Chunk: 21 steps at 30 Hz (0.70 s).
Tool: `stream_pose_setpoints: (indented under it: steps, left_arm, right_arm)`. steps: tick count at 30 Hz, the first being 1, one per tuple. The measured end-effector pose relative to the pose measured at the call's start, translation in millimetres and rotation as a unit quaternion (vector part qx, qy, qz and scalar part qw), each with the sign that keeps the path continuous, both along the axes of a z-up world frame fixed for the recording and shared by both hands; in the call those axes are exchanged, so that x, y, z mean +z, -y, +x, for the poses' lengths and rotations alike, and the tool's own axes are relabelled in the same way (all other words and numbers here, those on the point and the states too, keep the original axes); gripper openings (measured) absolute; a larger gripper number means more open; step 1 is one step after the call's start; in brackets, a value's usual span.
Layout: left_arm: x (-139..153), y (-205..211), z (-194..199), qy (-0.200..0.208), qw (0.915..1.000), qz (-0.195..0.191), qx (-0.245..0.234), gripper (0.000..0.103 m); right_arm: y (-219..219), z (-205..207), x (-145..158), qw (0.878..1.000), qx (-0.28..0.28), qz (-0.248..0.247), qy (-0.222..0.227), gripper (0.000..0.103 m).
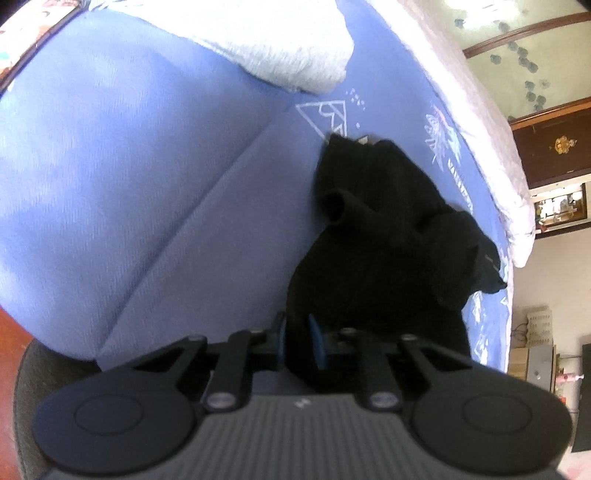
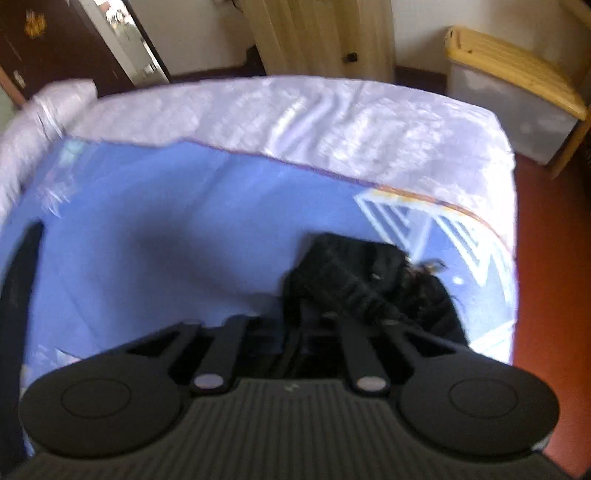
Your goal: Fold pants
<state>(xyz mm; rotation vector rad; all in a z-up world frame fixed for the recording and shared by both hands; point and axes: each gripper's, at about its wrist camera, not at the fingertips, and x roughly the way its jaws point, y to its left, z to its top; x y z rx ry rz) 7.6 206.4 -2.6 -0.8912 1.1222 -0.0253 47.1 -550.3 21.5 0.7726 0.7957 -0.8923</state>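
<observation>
The black pants (image 1: 388,236) lie bunched on a blue bedsheet (image 1: 147,184) and run from the middle of the left wrist view down to my left gripper (image 1: 297,343). Its blue-padded jaws stand close together with black cloth pinched between them. In the right wrist view, which is blurred, another part of the pants (image 2: 369,284) lies crumpled right in front of my right gripper (image 2: 306,332). That gripper's jaws are drawn together and dark cloth fills the space between them. The fingertips themselves are hidden in the black fabric.
A pale fluffy blanket (image 1: 288,55) lies at the top of the bed. A whitish quilted cover (image 2: 314,122) borders the blue sheet (image 2: 166,229). Beyond the bed are red floor (image 2: 546,277), a wooden-topped box (image 2: 517,92), a dark cabinet (image 1: 554,147) and a curtain (image 2: 314,33).
</observation>
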Motion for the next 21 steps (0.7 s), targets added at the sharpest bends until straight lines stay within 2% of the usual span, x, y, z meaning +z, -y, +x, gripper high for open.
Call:
stream_pose_setpoints:
  steps: [3, 5, 7, 8, 10, 11, 13, 17, 19, 21]
  left_arm:
    - [13, -5, 5, 0.017, 0.9998, -0.012, 0.008, 0.012]
    - [28, -8, 9, 0.038, 0.9991, -0.018, 0.01, 0.012]
    - [46, -9, 10, 0.063, 0.9978, -0.015, 0.012, 0.012]
    - [56, -10, 8, 0.077, 0.9968, -0.013, 0.015, 0.012]
    - [72, -15, 4, 0.098, 0.9949, -0.007, 0.022, 0.012]
    - [77, -19, 1, 0.105, 0.9942, -0.006, 0.025, 0.012]
    - [79, -27, -5, 0.103, 0.9942, -0.001, 0.03, 0.012]
    - [55, -29, -13, 0.053, 0.9982, 0.005, 0.027, 0.01]
    - [42, -28, -16, 0.032, 0.9991, 0.006, 0.028, 0.01]
    - [31, -28, -18, 0.017, 0.9993, -0.001, 0.032, 0.012]
  right_arm:
    - [-3, 11, 37, 0.996, 0.012, 0.016, 0.082, 0.009]
    - [-7, 17, 75, 0.986, 0.032, 0.027, 0.159, 0.009]
    - [-11, 13, 116, 0.969, 0.057, 0.032, 0.24, 0.006]
    - [-15, 7, 135, 0.959, 0.066, 0.018, 0.275, 0.002]
    - [-19, -17, 167, 0.94, 0.076, -0.031, 0.33, 0.002]
    - [-18, -29, 173, 0.935, 0.075, -0.039, 0.345, 0.002]
    - [-11, -55, 171, 0.934, 0.062, -0.042, 0.348, 0.002]
    - [-12, -85, 132, 0.963, 0.044, -0.058, 0.26, 0.007]
    - [-25, -79, 109, 0.971, 0.073, -0.042, 0.223, 0.007]
    - [-46, -58, 91, 0.973, 0.128, -0.031, 0.189, 0.014]
